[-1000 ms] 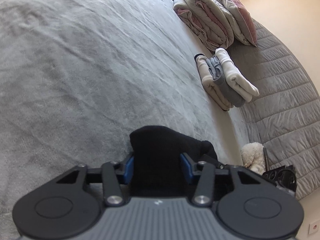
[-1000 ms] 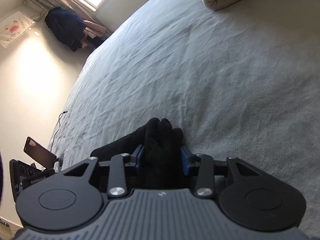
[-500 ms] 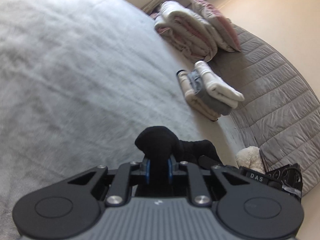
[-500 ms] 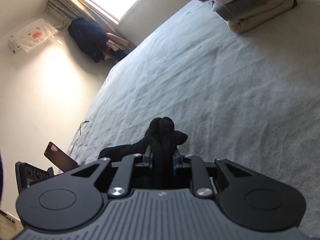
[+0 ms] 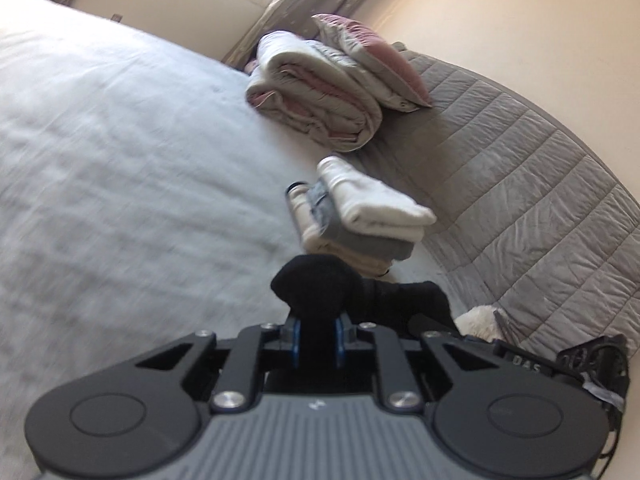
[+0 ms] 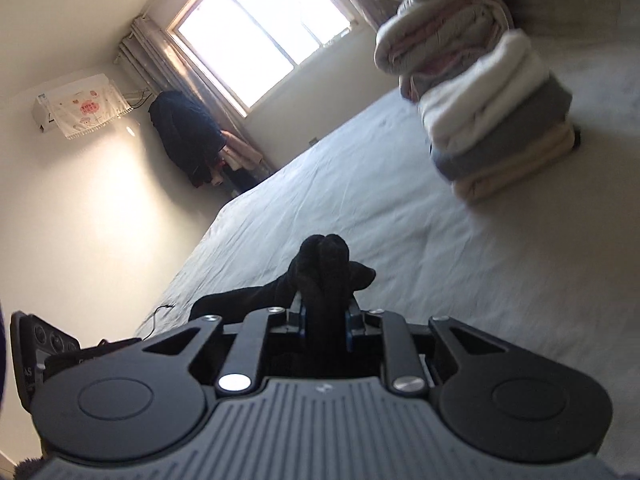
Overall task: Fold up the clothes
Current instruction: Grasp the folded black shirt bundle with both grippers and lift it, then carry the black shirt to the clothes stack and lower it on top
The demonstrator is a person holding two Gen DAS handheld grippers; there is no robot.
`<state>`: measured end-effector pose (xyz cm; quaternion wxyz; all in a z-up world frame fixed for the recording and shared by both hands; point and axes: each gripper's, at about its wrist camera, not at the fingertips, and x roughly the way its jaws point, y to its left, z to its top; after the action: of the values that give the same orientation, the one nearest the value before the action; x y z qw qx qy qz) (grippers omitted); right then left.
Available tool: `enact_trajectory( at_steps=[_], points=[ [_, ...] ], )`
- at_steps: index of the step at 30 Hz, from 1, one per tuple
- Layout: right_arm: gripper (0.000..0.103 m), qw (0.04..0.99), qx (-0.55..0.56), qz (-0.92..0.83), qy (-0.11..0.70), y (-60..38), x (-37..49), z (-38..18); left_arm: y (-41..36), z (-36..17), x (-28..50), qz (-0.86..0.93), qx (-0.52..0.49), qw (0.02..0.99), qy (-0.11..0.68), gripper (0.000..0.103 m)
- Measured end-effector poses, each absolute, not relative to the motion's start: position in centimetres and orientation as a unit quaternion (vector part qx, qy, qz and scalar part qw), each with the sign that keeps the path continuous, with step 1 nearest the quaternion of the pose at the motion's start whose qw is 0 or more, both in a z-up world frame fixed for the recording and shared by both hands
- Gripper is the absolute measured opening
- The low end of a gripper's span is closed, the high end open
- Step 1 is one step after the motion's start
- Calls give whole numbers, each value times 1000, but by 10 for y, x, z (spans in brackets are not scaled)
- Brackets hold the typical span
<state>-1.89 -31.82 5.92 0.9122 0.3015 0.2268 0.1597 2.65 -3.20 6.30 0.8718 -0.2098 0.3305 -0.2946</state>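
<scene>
A black garment [image 5: 316,284] bulges out between the blue pads of my left gripper [image 5: 316,334], which is shut on a bunched fold of it above the grey bed [image 5: 120,200]. More of the black cloth trails off to the right toward the other gripper's body. In the right wrist view the same black garment [image 6: 324,264] is pinched as a bunch in my right gripper [image 6: 325,326], also shut on it, and the rest hangs away to the left. Both grippers are lifted off the bed cover [image 6: 400,240].
A stack of folded white, grey and cream clothes [image 5: 360,220] lies ahead on the bed, with a rolled duvet [image 5: 316,100] and pink pillow [image 5: 372,64] behind, against a quilted grey headboard [image 5: 520,160]. A window [image 6: 260,36] and hanging dark coat [image 6: 188,136] stand at the far wall.
Both grippers closed from wide around the black garment to a tight pinch, then rose off the bed with it. The views tilted up, showing more of the room.
</scene>
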Motion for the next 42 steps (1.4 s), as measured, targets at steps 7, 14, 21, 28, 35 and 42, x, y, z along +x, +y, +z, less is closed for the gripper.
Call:
enact_trajectory(
  at_steps=[7, 14, 21, 28, 35, 42],
  points=[
    [20, 926, 294, 148, 185, -363, 18, 98, -85, 107, 64, -319, -189, 880, 298, 15],
    [20, 941, 273, 127, 155, -411, 58, 130, -142, 142, 112, -339, -175, 884, 270, 15],
    [20, 951, 254, 102, 146, -451, 102, 139, -194, 159, 161, -348, -163, 885, 263, 15],
    [20, 946, 268, 94, 155, -484, 148, 132, -236, 152, 214, -340, -180, 879, 282, 15],
    [20, 941, 275, 93, 173, -501, 195, 103, -255, 123, 267, -315, -184, 881, 300, 16],
    [28, 938, 280, 84, 184, -512, 223, 70, -269, 84, 298, -282, -182, 887, 317, 25]
  ],
)
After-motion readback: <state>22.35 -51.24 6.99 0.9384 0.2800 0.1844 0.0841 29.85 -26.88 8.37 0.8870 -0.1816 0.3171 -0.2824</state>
